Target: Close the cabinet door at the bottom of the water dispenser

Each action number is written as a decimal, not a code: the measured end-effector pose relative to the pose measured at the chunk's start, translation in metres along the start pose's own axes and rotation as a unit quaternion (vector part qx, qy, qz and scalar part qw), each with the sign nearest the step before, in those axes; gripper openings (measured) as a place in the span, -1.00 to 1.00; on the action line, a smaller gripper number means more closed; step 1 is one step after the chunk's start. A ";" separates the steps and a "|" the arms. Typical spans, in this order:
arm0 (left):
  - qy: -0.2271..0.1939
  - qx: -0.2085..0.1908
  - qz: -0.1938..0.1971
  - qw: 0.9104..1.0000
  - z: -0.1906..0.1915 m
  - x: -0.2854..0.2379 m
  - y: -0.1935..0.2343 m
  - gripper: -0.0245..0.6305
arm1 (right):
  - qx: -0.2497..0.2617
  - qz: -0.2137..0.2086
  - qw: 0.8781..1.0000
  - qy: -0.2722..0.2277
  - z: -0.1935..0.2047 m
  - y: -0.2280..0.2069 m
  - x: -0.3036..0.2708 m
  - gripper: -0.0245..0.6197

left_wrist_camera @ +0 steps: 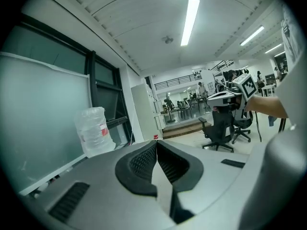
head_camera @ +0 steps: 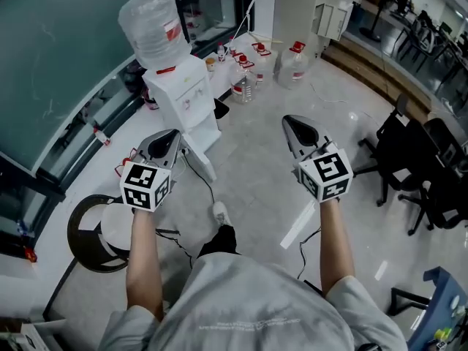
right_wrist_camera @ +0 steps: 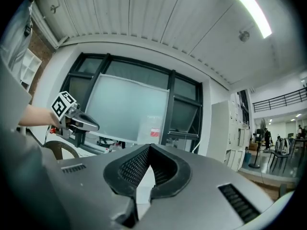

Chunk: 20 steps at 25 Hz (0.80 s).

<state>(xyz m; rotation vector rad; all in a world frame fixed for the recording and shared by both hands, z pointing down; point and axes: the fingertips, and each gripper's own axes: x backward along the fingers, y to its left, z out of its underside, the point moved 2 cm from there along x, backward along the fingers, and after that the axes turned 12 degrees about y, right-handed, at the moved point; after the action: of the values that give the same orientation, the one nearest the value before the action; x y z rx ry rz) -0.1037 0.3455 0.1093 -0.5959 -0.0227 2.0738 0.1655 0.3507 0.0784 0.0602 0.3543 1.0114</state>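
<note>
The white water dispenser (head_camera: pixel 183 93) stands by the glass wall with a clear bottle (head_camera: pixel 150 24) on top. At its foot the white cabinet door (head_camera: pixel 205 163) hangs swung out toward me. My left gripper (head_camera: pixel 170 136) is held in the air just left of that door, jaws shut and empty. The right gripper (head_camera: pixel 291 123) hovers well to the right over bare floor, also shut on nothing. The left gripper view shows its closed jaws (left_wrist_camera: pixel 157 143), the bottle (left_wrist_camera: pixel 94 131) and the right gripper (left_wrist_camera: pixel 225 96). The right gripper view shows closed jaws (right_wrist_camera: pixel 149 147) and the left gripper (right_wrist_camera: pixel 76 121).
Several water jugs (head_camera: pixel 252 68) stand on the floor behind the dispenser. Black office chairs (head_camera: pixel 409 152) are at the right. A round dark chair (head_camera: pixel 91 232) sits at my left. A black cable (head_camera: pixel 197 174) runs over the floor by the door.
</note>
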 end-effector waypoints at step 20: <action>0.011 0.047 0.025 0.999 0.034 -0.241 0.229 -0.86 | -0.050 -0.014 0.996 0.074 0.001 -0.068 -0.320 -0.83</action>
<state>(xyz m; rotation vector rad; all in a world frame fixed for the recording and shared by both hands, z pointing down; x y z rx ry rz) -0.1949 0.0325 0.1800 -0.5659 0.1024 2.1045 0.0684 0.0465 0.1485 -0.1099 0.4390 1.0071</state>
